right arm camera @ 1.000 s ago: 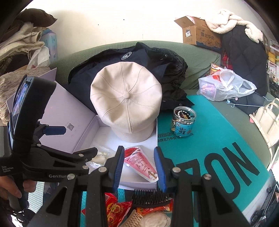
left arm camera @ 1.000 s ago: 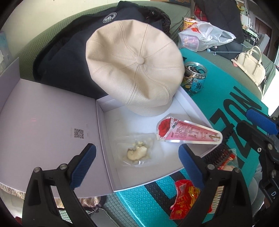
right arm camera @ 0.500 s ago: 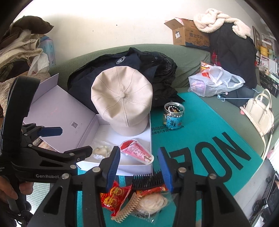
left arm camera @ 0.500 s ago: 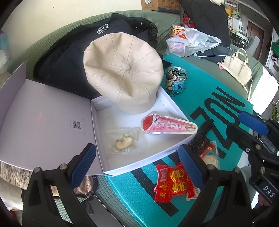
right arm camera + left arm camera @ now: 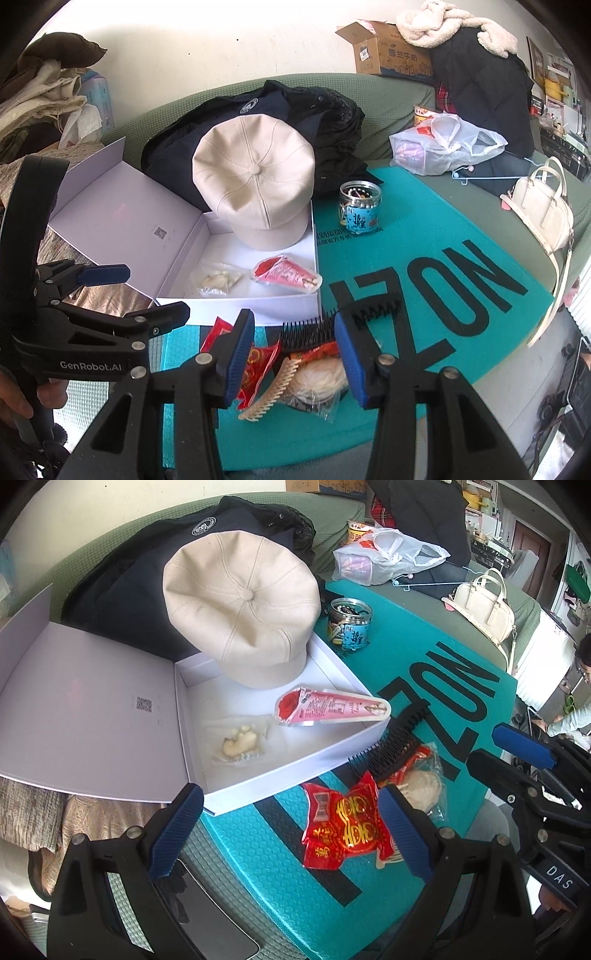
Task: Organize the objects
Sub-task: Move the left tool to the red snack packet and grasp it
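A: White cardboard box [image 5: 236,310] is seen open on the teal mat [image 5: 424,258]. What has been stowed?

B: Counted inside are a cap [image 5: 255,184], a pink cone pack [image 5: 284,275] and a clear pouch [image 5: 216,280].

A: And what is left?

B: Outside, just beside the box, a black comb [image 5: 314,330], a red packet [image 5: 345,829], a beige clip [image 5: 267,391] and a bagged puff [image 5: 317,380] are heaped. Roughly half is judged done.

A: The grippers?

B: Nothing is held: left gripper [image 5: 291,834] is spread wide, right gripper [image 5: 293,360] partly parted over the heap.

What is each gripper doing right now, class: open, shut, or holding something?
Left gripper: open, holding nothing.
Right gripper: open, holding nothing.
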The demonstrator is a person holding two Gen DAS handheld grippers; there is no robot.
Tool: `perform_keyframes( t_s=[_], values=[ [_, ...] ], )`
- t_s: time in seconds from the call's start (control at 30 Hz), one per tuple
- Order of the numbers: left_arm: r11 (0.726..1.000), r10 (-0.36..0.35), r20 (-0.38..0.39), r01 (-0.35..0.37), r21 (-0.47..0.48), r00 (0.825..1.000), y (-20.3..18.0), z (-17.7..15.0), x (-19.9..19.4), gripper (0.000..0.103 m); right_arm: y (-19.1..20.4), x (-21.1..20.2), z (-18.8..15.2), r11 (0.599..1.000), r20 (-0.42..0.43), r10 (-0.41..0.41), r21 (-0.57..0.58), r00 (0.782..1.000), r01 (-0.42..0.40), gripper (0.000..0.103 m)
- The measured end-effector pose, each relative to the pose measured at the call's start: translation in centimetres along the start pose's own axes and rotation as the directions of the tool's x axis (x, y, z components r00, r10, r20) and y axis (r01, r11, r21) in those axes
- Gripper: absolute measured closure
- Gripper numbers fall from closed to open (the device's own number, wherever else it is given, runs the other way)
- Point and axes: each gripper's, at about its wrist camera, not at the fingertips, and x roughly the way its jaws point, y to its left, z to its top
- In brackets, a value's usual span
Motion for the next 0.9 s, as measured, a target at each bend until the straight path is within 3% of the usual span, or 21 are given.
perform_keyframes(
  t_s=[0.57, 0.9],
  values=[
    [0.994, -0.105, -0.073, 0.107, 0.029, 0.992, -1.3, -3.2, 3.3, 0.008, -0.9, 1.8, -4.3, 0.998, -0.098, -0.004, 0.064, 0.995, 0.010, 0.057],
    [0.979, -0.203, -0.141, 0.205, 0.000, 0.969, -1.8, -4.3, 7.2, 0.008, -2.1, 3.8, -6.2, 0.993, -0.169, -0.001, 0.113, 0.986, 0.020, 0.057]
  ],
)
